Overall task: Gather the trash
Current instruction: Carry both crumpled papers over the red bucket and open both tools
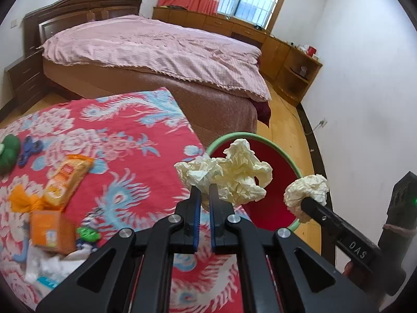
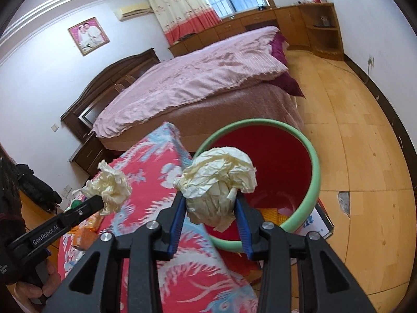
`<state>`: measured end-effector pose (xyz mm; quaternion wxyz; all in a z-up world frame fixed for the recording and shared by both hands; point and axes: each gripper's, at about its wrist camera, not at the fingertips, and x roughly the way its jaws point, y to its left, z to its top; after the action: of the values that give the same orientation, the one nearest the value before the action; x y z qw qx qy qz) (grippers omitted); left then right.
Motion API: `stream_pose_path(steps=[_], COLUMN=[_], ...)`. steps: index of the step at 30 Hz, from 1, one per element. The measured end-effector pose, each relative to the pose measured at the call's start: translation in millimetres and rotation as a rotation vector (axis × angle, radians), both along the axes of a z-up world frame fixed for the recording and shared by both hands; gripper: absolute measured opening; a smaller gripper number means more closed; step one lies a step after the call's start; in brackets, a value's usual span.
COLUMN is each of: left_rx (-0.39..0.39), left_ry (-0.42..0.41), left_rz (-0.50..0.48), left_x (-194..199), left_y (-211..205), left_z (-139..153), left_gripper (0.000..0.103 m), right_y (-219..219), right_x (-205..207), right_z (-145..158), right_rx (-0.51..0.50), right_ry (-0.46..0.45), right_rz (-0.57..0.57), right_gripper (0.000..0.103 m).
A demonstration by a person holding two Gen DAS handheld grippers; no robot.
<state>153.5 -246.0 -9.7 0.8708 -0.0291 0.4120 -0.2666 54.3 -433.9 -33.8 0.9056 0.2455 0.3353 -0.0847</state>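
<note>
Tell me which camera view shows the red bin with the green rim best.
The right wrist view: the bin shows nearly its whole green rim and red inside, beside the floral-covered table. In the left wrist view the bin is largely hidden behind crumpled paper.

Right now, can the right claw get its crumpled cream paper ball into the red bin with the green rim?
Probably yes: the right claw holds the paper ball near the open bin, nothing between.

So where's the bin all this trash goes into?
The red bin with the green rim stands on the wooden floor by the corner of the flowered table cover, at the foot of the bed, right under both paper wads.
</note>
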Motion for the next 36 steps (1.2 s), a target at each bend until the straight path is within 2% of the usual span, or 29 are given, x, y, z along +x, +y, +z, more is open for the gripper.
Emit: stream_pose_path(steps=[8,11,13,22,24,25,26,36], left_rx=[0.027,0.029,0.026,0.039,0.043,0.041,0.039,0.045], left_ry=[0.035,0.042,0.038,0.033,0.037,0.038,0.035,0.018], left_rz=[-0.038,-0.04,-0.041,-0.088,-0.104,-0.106,-0.103,-0.079], left_x=[12.2,15.6,16.0,20.4,20.8,20.0,20.1,9.2], left_y=[-29.0,-34.9,-37.6,-62.8,-67.9,-69.2,-69.6,-57.7], left_z=[-17.3,-20.8,-22.3,-29.5,-30.6,-30.4,-30.2,-20.2], left_gripper=[0.004,0.004,0.004,0.005,0.017,0.028,0.034,0.035], right_y=[-25.3,-31.9,-34.8,-47.6,-50.9,-52.8,-54.0,-47.1], right_x=[8.1,10.0,11.1,2.7,1.2,1.3,0.1,-8.2], right_z=[-23.2,-27.1,-27.6,-21.8,-21.4,-20.9,-20.0,-14.5], right_rx=[0.043,0.053,0.06,0.038,0.039,0.041,0.041,0.044], right_ry=[0.041,0.041,0.038,0.012,0.012,0.01,0.007,0.001], right_rz=[-0.026,-0.031,-0.034,-0.077,-0.087,-0.089,-0.092,-0.082], right_gripper=[0.045,0.055,0.059,0.065,0.065,0.065,0.065,0.067])
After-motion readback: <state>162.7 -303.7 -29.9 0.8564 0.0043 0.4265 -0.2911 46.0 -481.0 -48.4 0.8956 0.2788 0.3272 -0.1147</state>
